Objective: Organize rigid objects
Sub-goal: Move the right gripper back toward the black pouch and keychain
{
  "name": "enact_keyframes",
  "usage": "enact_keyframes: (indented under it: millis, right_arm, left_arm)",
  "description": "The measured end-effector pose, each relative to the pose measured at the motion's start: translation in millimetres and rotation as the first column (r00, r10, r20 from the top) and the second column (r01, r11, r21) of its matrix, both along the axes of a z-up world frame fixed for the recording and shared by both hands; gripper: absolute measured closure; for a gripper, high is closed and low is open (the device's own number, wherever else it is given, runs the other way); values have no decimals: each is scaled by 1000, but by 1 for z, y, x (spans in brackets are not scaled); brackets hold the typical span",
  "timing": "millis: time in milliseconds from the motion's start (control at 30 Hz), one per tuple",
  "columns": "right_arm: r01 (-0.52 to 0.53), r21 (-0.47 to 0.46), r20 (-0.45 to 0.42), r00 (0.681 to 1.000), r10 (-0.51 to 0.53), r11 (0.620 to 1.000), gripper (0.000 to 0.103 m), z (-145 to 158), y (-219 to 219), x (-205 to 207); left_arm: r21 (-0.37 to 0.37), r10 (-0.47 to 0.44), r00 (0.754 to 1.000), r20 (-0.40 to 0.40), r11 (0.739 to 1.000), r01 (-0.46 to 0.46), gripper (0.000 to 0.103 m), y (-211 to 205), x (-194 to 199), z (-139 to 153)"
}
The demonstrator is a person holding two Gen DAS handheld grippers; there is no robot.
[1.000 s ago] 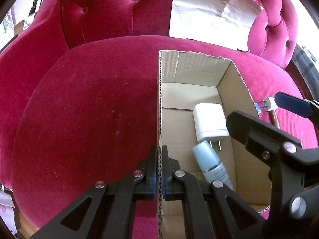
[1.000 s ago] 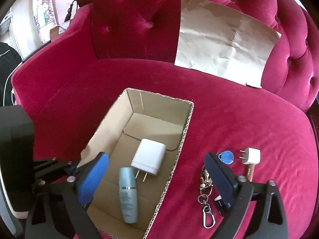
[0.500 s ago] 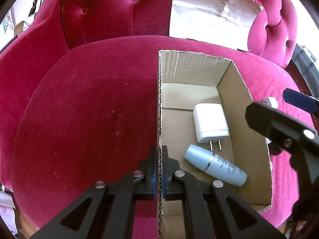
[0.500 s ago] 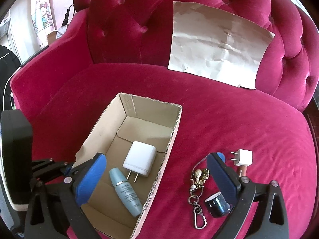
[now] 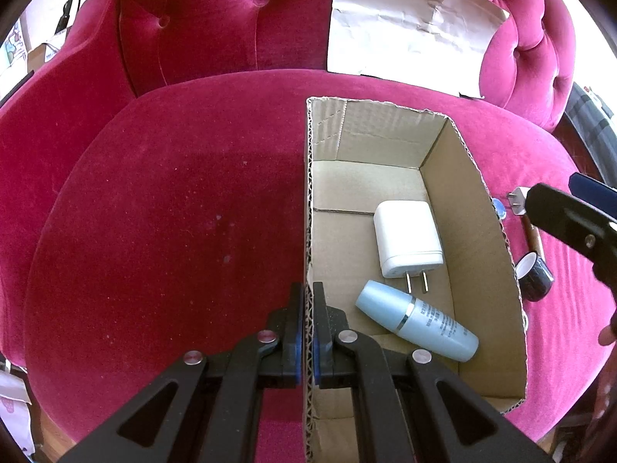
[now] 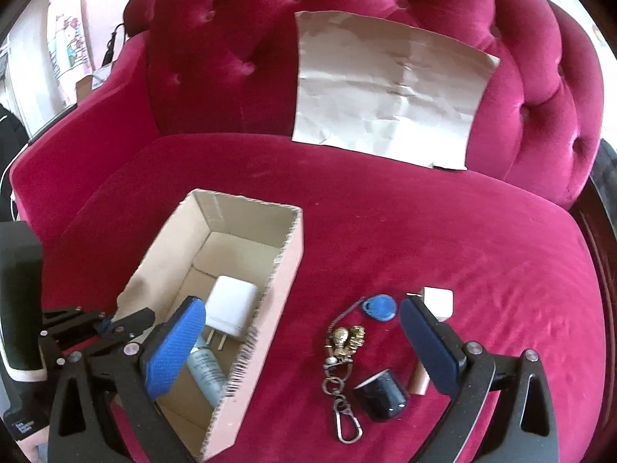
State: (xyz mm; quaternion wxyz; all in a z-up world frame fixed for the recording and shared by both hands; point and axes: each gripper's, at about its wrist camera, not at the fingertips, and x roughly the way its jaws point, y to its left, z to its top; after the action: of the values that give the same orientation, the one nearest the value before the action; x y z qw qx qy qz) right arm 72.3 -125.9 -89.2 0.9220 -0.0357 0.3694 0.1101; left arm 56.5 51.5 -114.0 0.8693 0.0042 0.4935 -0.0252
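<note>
Two items, a white charger point(image 5: 407, 233) and a blue bottle point(image 5: 418, 326), lie inside the cardboard box point(image 5: 478, 208) on the sofa point(image 5: 173, 212). The left gripper point(image 5: 307, 332) fingers clamp the box wall; the right gripper point(image 6: 304, 339) fingers gape wide, empty, above the keychain point(image 6: 343, 351).

Crimson tufted velvet sofa point(image 6: 405, 239), open brown cardboard box point(image 6: 285, 270) at eight o'clock, brass keychain with blue fob point(image 6: 343, 341), dark round cap point(image 6: 381, 395), small white plug point(image 6: 437, 303) at five o'clock, creased tan paper sheet point(image 6: 389, 85) at twelve.

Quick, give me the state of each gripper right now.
Left gripper: closed on the wall of the cardboard box.
Right gripper: open, holding nothing, above the keychain and dark cap on the sofa seat.
</note>
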Motion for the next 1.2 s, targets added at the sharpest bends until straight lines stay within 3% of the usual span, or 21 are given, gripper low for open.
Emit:
enact_keyframes:
  millis: [567, 1200]
  right_arm:
    - [132, -28, -1, 991, -132, 991, 0, -13, -61, 4]
    - [247, -50, -76, 965, -250, 968, 0, -48, -118, 7]
  left_arm:
    - [0, 1, 1000, 0, 1000, -1, 100, 1, 0, 0]
    - [2, 3, 1000, 1, 1000, -3, 100, 0, -1, 0]
